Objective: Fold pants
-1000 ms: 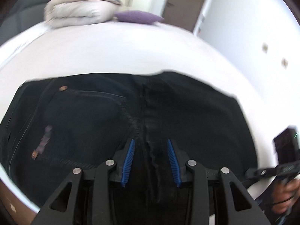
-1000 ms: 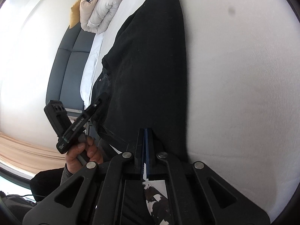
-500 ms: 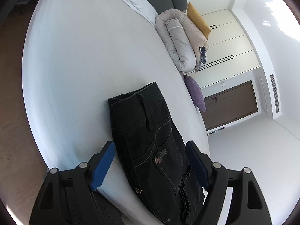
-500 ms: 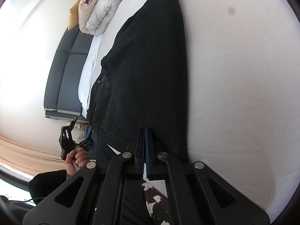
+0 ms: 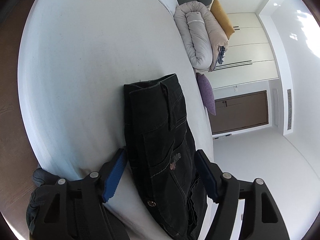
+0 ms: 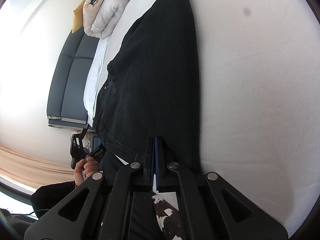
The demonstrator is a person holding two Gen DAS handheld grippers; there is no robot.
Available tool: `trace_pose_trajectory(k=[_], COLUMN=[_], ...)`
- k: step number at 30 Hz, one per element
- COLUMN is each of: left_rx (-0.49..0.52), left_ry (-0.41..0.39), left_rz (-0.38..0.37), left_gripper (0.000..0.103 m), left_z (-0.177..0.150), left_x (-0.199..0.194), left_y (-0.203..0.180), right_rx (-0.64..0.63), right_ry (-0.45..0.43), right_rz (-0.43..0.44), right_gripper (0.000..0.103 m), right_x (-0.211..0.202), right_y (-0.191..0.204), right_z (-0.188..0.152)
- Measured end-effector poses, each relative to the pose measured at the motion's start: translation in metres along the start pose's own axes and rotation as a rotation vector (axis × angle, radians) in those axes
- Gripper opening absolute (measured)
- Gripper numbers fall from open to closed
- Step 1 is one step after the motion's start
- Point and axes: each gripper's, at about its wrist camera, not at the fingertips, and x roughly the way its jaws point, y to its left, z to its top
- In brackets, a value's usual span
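Where the black pants point(image 5: 160, 144) lie on the white bed point(image 5: 84, 64), pocket embroidery is only partly legible, ending "Me". Left gripper point(image 5: 160, 177): spread wide, straddling the waist end. Right gripper point(image 6: 155, 146): pressed together at the pants' edge; any pinched cloth is indistinct.

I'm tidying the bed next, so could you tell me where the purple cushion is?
In the left wrist view, the purple cushion lies at the bed's far edge, just below the rolled duvet and right of the pants.
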Motion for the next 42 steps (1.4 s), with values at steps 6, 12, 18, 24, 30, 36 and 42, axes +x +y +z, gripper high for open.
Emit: trace_pose_trajectory(k=[6,12,18,24,30,36,42], left_rx=[-0.113,-0.146,-0.129,-0.005,0.133,0.363,0.565], left_ry=[0.007,0.014,-0.003,-0.046,-0.072,-0.081,-0.058], left_rz=[-0.1,-0.112,-0.119,-0.06,-0.018,-0.022,-0.01], left_gripper=[0.064,0.03,0.017,0.014,0.013,0.012,0.012], left_z=[0.015,0.024,0.022,0.016,0.01,-0.008,-0.033], left_x=[0.005,0.017,0.015,0.009,0.006,0.004,0.012], left_y=[0.021,0.025,0.026,0.002,-0.03,-0.085,-0.126], right_rx=[0.0,0.002,0.008,-0.029,-0.174,-0.165,-0.067], right_ry=[-0.002,-0.006,-0.005,-0.008,0.003,0.116,0.181], right_rz=[0.004,0.004,-0.006,-0.03,-0.006,0.01,0.017], right_gripper=[0.0,0.0,0.0,0.005,0.005,0.005,0.005], right_x=[0.002,0.003,0.002,-0.006,0.005,0.082,0.155], right_y=[0.001,0.001,0.002,0.023,0.091,0.126,0.12], right_z=[0.0,0.001,0.001,0.004,0.027,0.075,0.105])
